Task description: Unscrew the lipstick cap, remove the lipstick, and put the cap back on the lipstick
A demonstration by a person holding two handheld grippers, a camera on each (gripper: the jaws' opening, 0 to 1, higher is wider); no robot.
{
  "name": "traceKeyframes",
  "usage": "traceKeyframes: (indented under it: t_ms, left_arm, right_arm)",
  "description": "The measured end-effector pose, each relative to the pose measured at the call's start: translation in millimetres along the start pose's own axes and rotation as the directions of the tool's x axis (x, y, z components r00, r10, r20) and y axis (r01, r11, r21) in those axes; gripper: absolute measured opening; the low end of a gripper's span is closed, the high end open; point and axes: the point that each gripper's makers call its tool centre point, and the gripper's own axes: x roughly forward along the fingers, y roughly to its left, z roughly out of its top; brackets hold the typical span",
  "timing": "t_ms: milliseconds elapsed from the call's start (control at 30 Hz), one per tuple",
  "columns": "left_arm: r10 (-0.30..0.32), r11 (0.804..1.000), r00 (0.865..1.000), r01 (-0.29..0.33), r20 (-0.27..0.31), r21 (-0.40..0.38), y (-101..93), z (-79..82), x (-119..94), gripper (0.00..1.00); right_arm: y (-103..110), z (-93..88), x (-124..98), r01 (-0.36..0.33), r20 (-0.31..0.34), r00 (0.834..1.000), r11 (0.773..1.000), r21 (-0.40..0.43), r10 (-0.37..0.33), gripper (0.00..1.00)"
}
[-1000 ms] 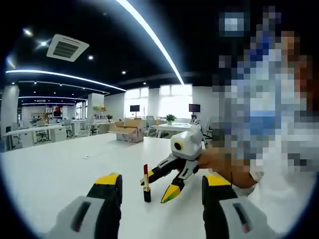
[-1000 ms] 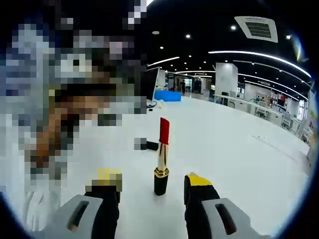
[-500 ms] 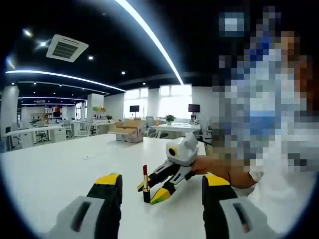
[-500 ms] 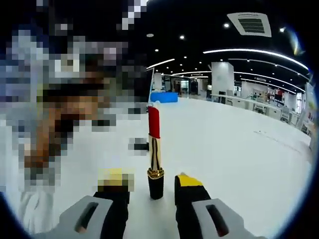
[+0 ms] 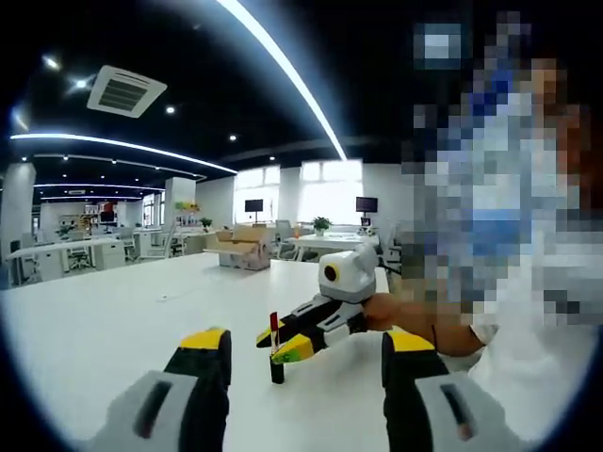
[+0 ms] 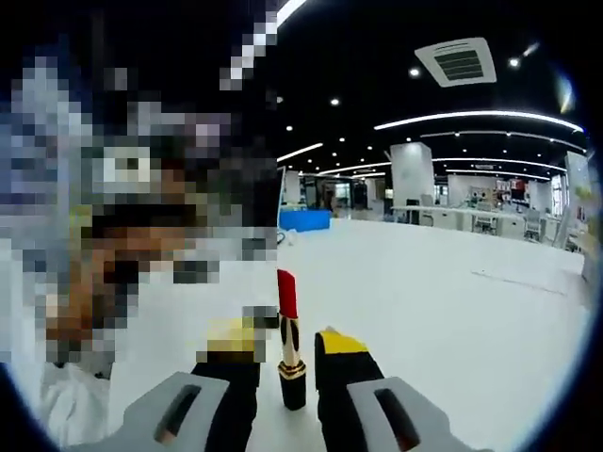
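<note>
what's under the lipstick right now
The lipstick stands upright on the white table, between the right gripper's fingers. Its base hides the contact spot.

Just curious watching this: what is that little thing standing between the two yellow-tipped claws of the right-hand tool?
A lipstick, upright on the white table, red tip exposed, stands between the right gripper's jaws in the right gripper view.

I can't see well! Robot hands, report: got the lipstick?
Right gripper closed around the lipstick, standing upright on the white table. Left gripper open, hanging back. Nothing blocking.

left gripper view: low, near | right gripper view: closer | shared: upright lipstick (image 5: 275, 350) (image 6: 290, 348), table (image 5: 104, 330) (image 6: 452, 320)
</note>
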Motion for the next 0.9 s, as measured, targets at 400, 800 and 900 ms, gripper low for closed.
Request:
traceKeyframes:
  t_ms: [400, 800, 900]
  left_arm:
    - [0.003, 1.000, 1.000, -0.003, 0.001, 0.000, 1.2, 0.3, -1.0, 0.65]
    - [0.002, 1.000, 1.000, -0.002, -0.002, 0.000, 1.1, -0.6, -0.3, 0.65]
    - [0.001, 1.000, 1.000, -0.001, -0.003, 0.001, 0.6, -1.1, 0.1, 0.65]
  right_arm:
    - [1.1, 3.8, 1.9, 0.002, 0.023, 1.000, 1.000, -0.020, -0.001, 0.13]
    - [0.1, 4.8, 2.0, 0.007, 0.029, 1.000, 0.999, -0.040, -0.005, 0.07]
    - [-0.8, 4.9, 1.8, 0.010, 0.029, 1.000, 0.999, -0.033, -0.009, 0.07]
